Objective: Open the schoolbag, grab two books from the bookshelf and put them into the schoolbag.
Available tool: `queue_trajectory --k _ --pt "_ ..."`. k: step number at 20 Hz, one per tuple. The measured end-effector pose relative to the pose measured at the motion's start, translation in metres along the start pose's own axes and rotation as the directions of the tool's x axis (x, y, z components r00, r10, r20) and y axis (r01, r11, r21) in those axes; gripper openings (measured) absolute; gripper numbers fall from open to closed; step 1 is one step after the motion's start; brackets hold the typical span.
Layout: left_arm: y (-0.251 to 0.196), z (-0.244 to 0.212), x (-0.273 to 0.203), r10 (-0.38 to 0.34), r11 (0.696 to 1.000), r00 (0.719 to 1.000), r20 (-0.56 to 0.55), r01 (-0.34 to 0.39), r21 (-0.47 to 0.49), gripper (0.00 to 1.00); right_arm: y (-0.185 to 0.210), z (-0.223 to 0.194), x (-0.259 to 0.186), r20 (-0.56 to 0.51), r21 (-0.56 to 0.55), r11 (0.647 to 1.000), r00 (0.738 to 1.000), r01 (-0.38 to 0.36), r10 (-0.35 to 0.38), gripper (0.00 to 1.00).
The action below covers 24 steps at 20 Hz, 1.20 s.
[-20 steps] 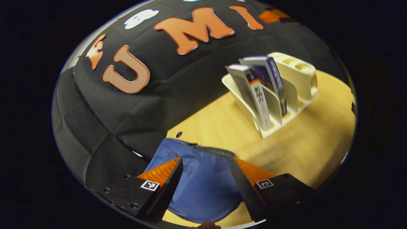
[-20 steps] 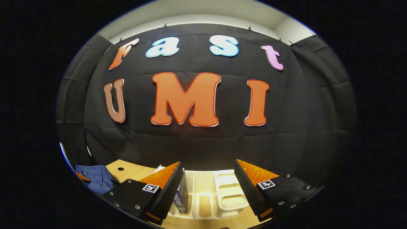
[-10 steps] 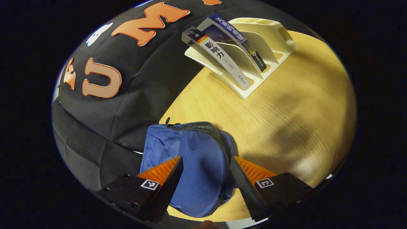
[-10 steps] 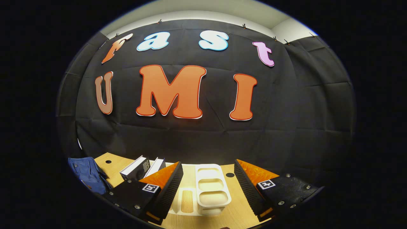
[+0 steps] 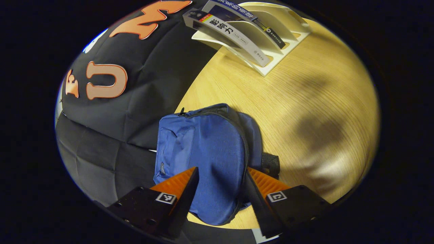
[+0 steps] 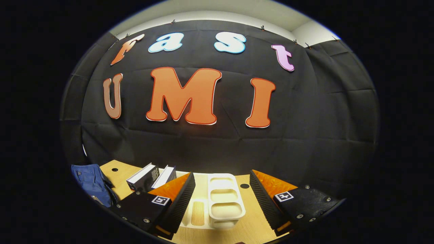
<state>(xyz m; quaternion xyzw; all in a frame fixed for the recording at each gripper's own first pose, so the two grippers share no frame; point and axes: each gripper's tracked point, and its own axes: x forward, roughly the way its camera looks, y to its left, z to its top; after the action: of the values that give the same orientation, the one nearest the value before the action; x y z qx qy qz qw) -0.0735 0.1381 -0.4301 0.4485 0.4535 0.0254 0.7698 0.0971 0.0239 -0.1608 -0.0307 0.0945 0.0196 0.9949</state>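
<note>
A blue schoolbag (image 5: 203, 149) lies flat on the wooden table (image 5: 305, 101), its dark zipper running along the right side, closed. My left gripper (image 5: 220, 189) hovers open just above the bag's near end, fingers either side of the zipper edge. Two books (image 5: 237, 30) lean in the white bookshelf rack (image 5: 284, 47) at the far end. In the right gripper view, my right gripper (image 6: 222, 195) is open above the rack (image 6: 223, 196), with the two books (image 6: 151, 176) to its left and the bag (image 6: 91, 183) at far left.
A black strap loop (image 5: 271, 162) sticks out from the bag's right side. Round cable holes (image 6: 244, 186) sit in the table near the wall. Bare wooden table lies between the bag and the rack.
The left gripper has tilted down and moved closer over the bag, which now sits larger and higher in its view. The right gripper view has barely shifted in the last half second.
</note>
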Motion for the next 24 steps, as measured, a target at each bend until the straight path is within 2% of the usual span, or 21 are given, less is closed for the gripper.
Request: queue_trajectory --k 1,4,5,7,12,16,18,21,23,24 --pt "-0.002 0.000 0.000 -0.009 1.000 1.000 -0.005 0.009 -0.009 0.75 0.000 0.001 0.000 0.000 0.000 1.000 1.000 -0.001 0.001 0.96" --pt "-0.001 0.000 -0.004 -0.019 1.000 1.000 -0.007 0.019 -0.018 0.33 0.004 0.000 -0.003 0.001 -0.005 1.000 1.000 -0.014 0.014 0.96" --pt "0.001 0.001 -0.004 -0.025 0.999 1.000 -0.003 0.025 -0.025 0.23 0.007 0.000 -0.004 0.001 -0.008 1.000 1.000 -0.020 0.020 0.96" --pt "0.005 0.004 -0.007 -0.050 0.997 0.999 -0.001 0.050 -0.059 0.15 0.016 0.001 -0.006 -0.001 -0.016 0.999 1.000 -0.031 0.031 0.96" --pt "0.034 0.014 -0.014 -0.133 0.981 0.991 0.016 0.134 -0.141 0.09 0.052 0.000 -0.006 -0.034 -0.033 0.994 0.994 -0.106 0.105 0.96" --pt "0.071 0.022 -0.024 -0.180 0.968 0.982 0.055 0.187 -0.166 0.06 0.102 -0.001 -0.005 -0.116 -0.041 0.972 0.968 -0.230 0.224 0.96" --pt "0.092 0.028 -0.032 -0.207 0.959 0.975 0.077 0.217 -0.181 0.06 0.128 -0.010 -0.002 -0.198 -0.022 0.956 0.938 -0.293 0.283 0.96" --pt "0.129 0.036 -0.036 -0.229 0.944 0.968 0.106 0.247 -0.220 0.06 0.165 -0.026 -0.001 -0.343 0.015 0.930 0.872 -0.367 0.350 0.96" --pt "0.157 0.039 -0.037 -0.215 0.939 0.968 0.127 0.241 -0.246 0.06 0.185 -0.039 0.007 -0.440 0.036 0.921 0.822 -0.388 0.363 0.97" --pt "0.164 0.040 -0.036 -0.229 0.929 0.963 0.140 0.260 -0.263 0.06 0.190 -0.045 0.013 -0.489 0.036 0.921 0.797 -0.387 0.354 0.97"
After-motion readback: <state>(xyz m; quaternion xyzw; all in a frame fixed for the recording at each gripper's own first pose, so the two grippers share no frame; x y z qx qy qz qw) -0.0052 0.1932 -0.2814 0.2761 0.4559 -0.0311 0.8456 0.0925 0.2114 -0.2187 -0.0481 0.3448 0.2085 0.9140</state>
